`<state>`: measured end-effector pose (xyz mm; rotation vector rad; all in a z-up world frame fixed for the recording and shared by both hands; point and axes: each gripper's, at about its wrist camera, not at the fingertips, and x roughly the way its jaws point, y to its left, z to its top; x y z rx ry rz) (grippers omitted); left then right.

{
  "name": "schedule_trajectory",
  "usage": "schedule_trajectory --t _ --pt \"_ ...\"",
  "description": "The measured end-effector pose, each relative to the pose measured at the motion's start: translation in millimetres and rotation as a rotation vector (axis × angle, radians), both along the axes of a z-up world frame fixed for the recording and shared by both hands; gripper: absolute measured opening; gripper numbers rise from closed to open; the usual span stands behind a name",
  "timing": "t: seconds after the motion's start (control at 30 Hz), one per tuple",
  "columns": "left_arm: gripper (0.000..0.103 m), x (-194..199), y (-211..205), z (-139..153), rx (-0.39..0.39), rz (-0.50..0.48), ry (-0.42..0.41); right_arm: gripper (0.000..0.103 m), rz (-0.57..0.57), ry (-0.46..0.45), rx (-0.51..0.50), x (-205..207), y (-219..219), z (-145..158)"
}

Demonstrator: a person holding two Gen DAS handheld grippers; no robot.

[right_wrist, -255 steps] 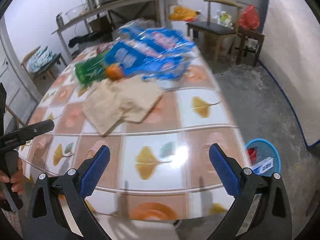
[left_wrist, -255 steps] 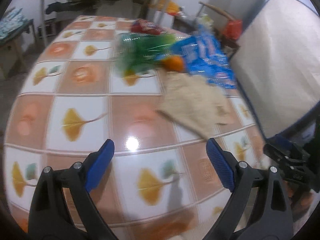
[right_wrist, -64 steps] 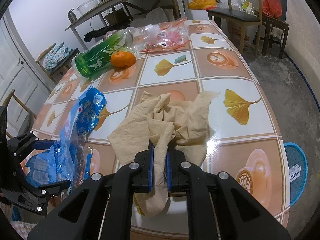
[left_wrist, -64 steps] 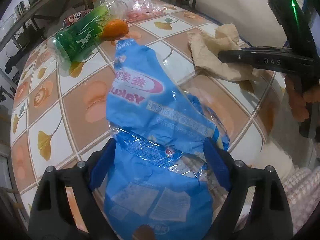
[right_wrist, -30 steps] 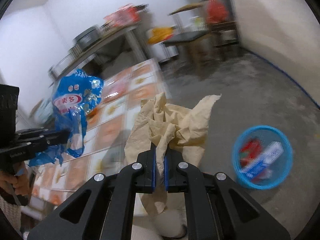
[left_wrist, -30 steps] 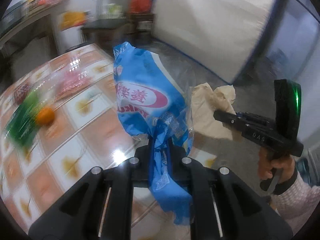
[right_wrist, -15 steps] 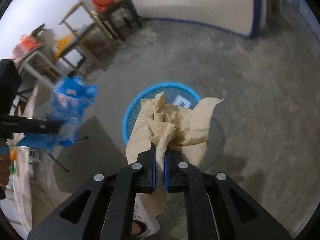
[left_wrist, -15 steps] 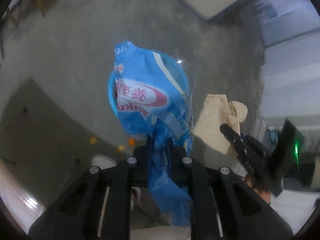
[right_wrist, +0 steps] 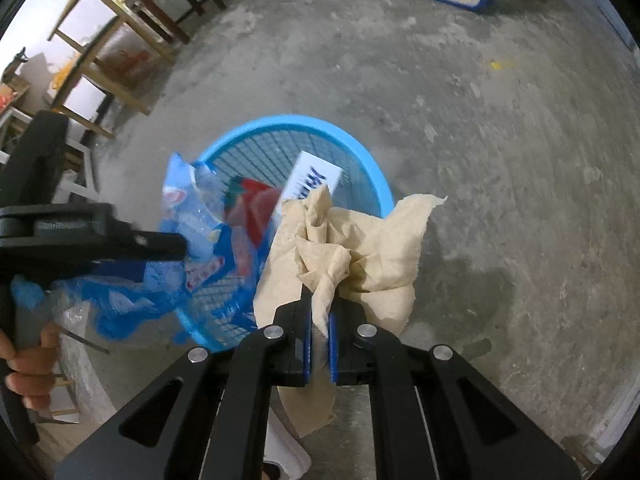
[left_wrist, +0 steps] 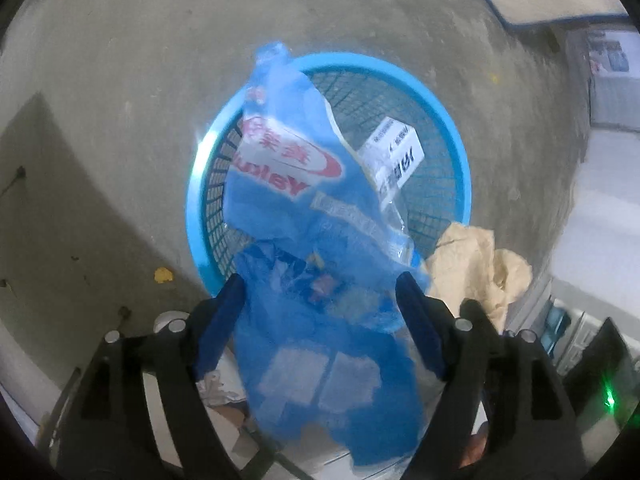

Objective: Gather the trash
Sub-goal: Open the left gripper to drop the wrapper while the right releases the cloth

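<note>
- The left tongs (left_wrist: 320, 312) are being pointed steeply down over the blue mesh wastebasket (left_wrist: 452, 144) standing on the concrete floor (left_wrist: 120, 80); their jaws are opening, and the blue plastic wrapper (left_wrist: 292, 184) is still lying between the pads, apparently no longer pinched, so that it can drop into the basket.
- The right tongs (right_wrist: 319, 336) are being kept clamped on a fold of the beige crumpled cloth (right_wrist: 360, 248); it is being hung just beside the basket's near rim, partly over it, probably to be let go second, once the wrapper has fallen clear.
- The wrapper is thin, glossy film, part clear and part printed with a red-and-white label; being light and crinkled, it is likely to cling or drift rather than fall straight.
- The cloth is soft, matte and bunched into loose folds, with a ragged edge trailing below the tongs.
- The basket is round, of rigid plastic lattice with a smooth rim; a white printed carton (right_wrist: 312, 180) and a red packet (right_wrist: 256, 204) are already lying inside.
- The floor is rough, grey and mottled.
</note>
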<state>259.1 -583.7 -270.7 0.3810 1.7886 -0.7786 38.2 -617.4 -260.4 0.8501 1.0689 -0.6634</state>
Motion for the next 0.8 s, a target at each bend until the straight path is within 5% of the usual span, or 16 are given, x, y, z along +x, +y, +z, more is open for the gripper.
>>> schedule_trajectory --t 0.23,0.43,0.6,0.8 --pt "0.083 11.0 21.5 42.7 -0.116 0.096 0.002 0.007 -0.028 -0.035 -0.004 -14.9 -4.2 9.2" --pt "0.083 23.1 59.6 151.9 -0.336 0.054 -0.09 0.007 0.089 -0.142 0.025 10.2 3.3 33.2" --pt "0.084 9.2 151.1 259.7 -0.51 0.01 -0.214 0.007 0.222 -0.078 0.114 80.2 15.6 -7.1" --pt "0.086 -13.4 293.5 313.0 -0.584 0.132 -0.305 0.007 0.28 0.082 0.198 150.6 16.3 -86.6"
